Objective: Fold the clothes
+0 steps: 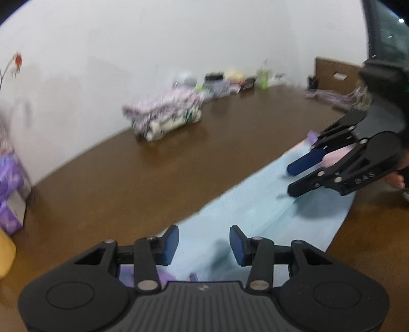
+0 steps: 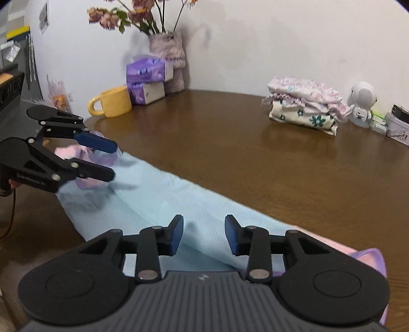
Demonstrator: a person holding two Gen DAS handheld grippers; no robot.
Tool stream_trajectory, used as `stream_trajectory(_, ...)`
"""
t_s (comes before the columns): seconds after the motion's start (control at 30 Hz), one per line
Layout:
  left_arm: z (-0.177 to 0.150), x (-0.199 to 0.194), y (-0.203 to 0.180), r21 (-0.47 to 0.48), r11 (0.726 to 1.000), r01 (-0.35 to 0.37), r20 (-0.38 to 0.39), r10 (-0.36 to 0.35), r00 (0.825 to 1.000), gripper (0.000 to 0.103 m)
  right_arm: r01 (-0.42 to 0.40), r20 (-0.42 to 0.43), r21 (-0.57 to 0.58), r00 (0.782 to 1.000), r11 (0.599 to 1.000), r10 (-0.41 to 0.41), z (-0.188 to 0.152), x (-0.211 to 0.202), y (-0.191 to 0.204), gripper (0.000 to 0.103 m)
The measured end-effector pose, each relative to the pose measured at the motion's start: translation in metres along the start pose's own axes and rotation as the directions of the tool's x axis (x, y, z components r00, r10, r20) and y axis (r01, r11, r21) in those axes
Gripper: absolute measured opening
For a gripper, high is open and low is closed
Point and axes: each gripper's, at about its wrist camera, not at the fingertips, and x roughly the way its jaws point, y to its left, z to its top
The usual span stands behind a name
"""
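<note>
**A:** So where's the garment sitting right now?

**B:** Light blue garment (image 2: 163,194) is laid out flat as a long strip on the brown table (image 2: 255,158), with pink and purple bits poking out at both ends. One gripper hovers over each end.

**A:** Are the claws grabbing it?

**B:** Nope. Left gripper (image 1: 203,242) has its jaws apart with just blue cloth showing in the gap, pads not pressing anything. Same for the right gripper (image 2: 203,235), fingers spread, nothing pinched. You can see each one from the other's camera too, both angled down at the fabric.

**A:** Anything else on the table? Containers?

**B:** Far side by the wall there's a folded stack of clothes (image 2: 304,107), floral piece on the bottom, pink patterned ones on top. Just right of it a little white robot-shaped figure (image 2: 361,104), then a small tin (image 2: 398,130), can't tell what's in it. Over at the far left: a yellow mug (image 2: 112,102), inside not visible, two purple tissue packs (image 2: 147,79) stacked beside it, and a fuzzy pink vase (image 2: 170,58) holding dried flowers (image 2: 120,15).
</note>
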Motion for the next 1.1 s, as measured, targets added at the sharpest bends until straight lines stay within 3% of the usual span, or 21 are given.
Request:
stream_trajectory(0.03,-0.003,0.004,0.000,-0.016,1.000,0.002,-0.014,-0.002,1.000,0.021,0.012,-0.009,-0.006,1.000,1.000,-0.012,-0.002,0.004,0.002,0.036)
stream_trajectory(0.07,-0.006,0.007,0.000,-0.031,0.999,0.008,-0.023,-0.008,1.000,0.016,0.020,-0.016,-0.007,1.000,1.000,-0.020,-0.004,0.006,0.002,0.036)
stream_trajectory(0.27,-0.020,0.007,-0.003,-0.055,0.998,0.008,-0.007,-0.009,1.000,0.013,0.077,-0.028,0.020,0.997,0.997,-0.077,-0.015,0.006,-0.006,0.037)
stream_trajectory(0.4,-0.019,0.004,-0.005,-0.058,0.998,0.000,0.006,0.000,1.000,0.020,0.084,-0.016,0.046,0.996,0.995,-0.083,-0.017,0.005,-0.013,0.039)
stream_trajectory(0.5,-0.016,-0.003,0.004,-0.108,0.994,-0.015,0.047,0.020,0.999,0.034,0.087,-0.004,0.065,0.996,0.994,-0.086,-0.018,0.003,-0.014,0.040)
stream_trajectory(0.6,-0.010,0.001,0.011,-0.142,0.989,-0.041,0.064,0.051,0.997,0.035,0.078,0.026,0.083,0.996,0.993,-0.081,-0.015,0.001,-0.011,0.040)
stream_trajectory(0.8,-0.004,0.023,0.006,-0.178,0.984,-0.014,0.044,0.022,0.999,0.034,0.053,0.053,0.074,0.997,0.996,-0.057,-0.003,0.013,0.004,0.040)
stream_trajectory(0.93,-0.014,0.030,0.006,-0.201,0.979,-0.019,0.018,0.023,1.000,0.034,0.082,0.024,0.021,0.996,0.996,-0.083,-0.006,0.021,0.015,0.040)
stream_trajectory(1.1,-0.023,0.026,0.012,-0.243,0.970,-0.020,0.045,0.032,0.998,0.035,0.141,0.025,0.056,0.990,0.988,-0.142,-0.018,0.010,-0.003,0.040)
